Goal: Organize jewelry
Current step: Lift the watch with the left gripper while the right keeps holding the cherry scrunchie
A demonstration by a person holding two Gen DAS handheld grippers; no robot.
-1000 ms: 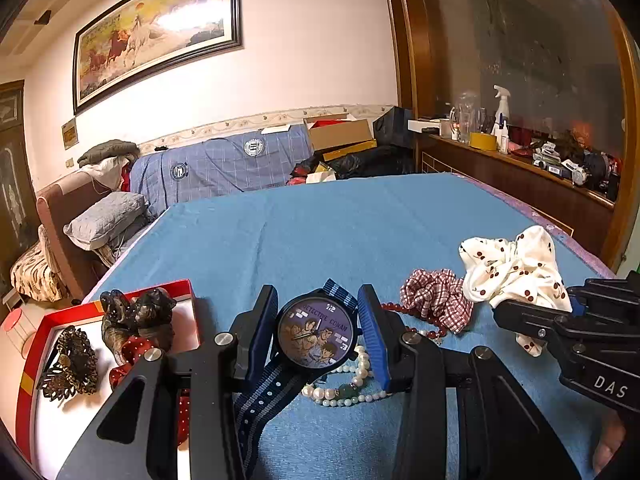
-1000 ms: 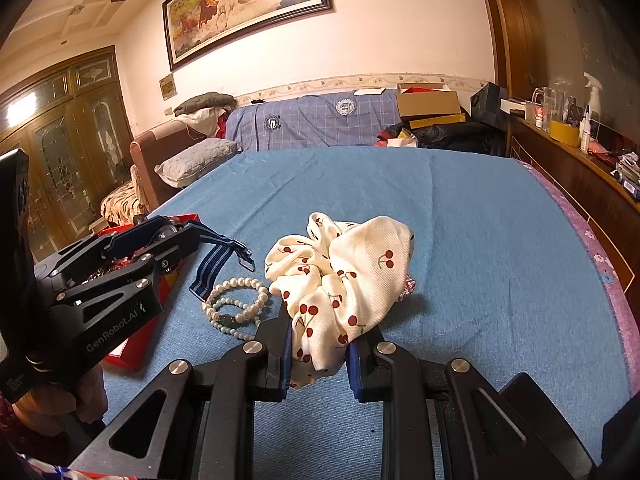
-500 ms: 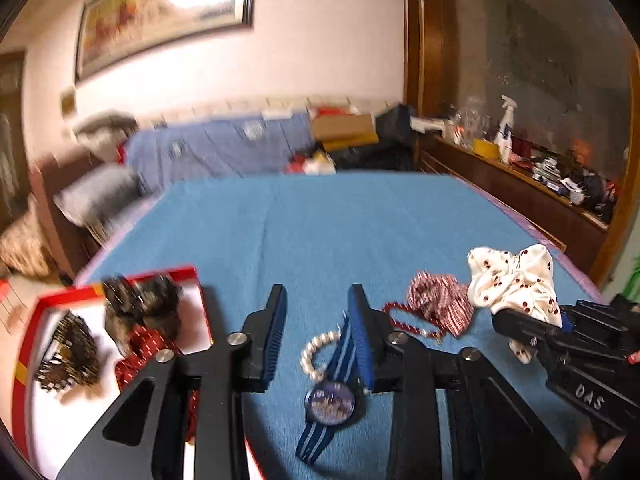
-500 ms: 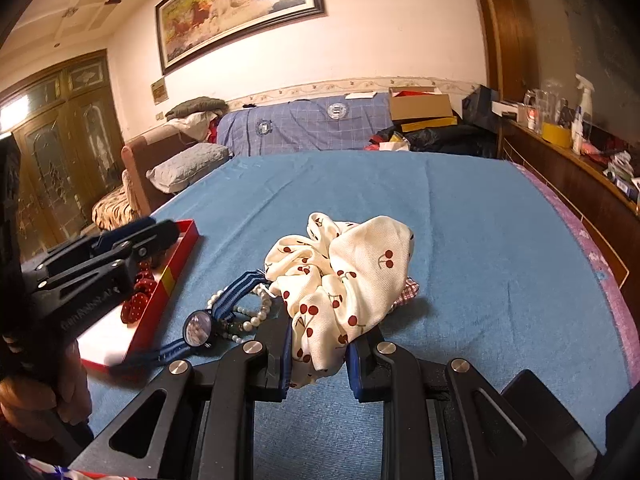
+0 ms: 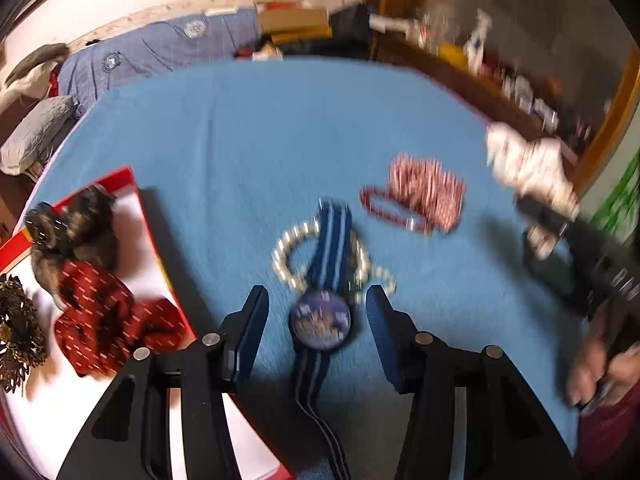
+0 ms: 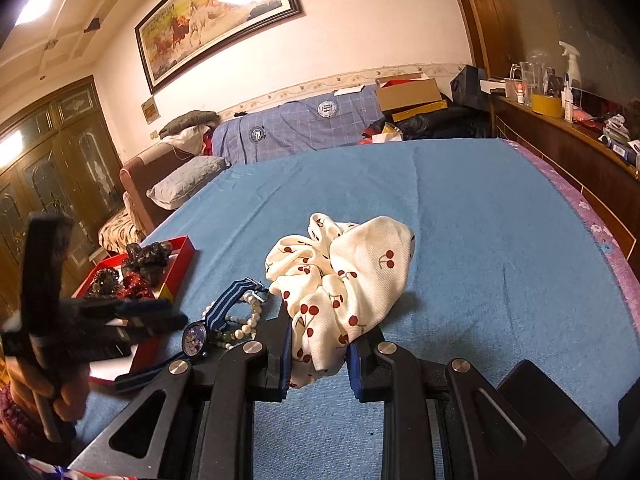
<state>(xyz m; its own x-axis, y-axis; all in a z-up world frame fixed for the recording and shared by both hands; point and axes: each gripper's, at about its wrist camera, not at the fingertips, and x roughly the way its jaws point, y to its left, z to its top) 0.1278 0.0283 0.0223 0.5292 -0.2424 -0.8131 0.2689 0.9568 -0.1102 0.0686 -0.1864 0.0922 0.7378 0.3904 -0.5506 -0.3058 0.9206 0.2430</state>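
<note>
Leftmost, glass-fronted wooden cabinet doors lined the wall, and a red tray with a white floor sat at the edge of the blue bedspread, holding a dark red scrunchie, a dark furry clip and a brown lacy piece. Just beside the tray, the left gripper pointed steeply down with its jaws parted; they had just been opening, and the watch lay free between them on the cloth, its striped strap crossing a pearl bracelet. Farther along lay a red bead bracelet touching a checked scrunchie. The right gripper was clenched on the cream cherry-print scrunchie. Behind the bed, a framed horse painting hung above a blue-covered sofa, and on the right a wooden ledge carried bottles and clutter.
</note>
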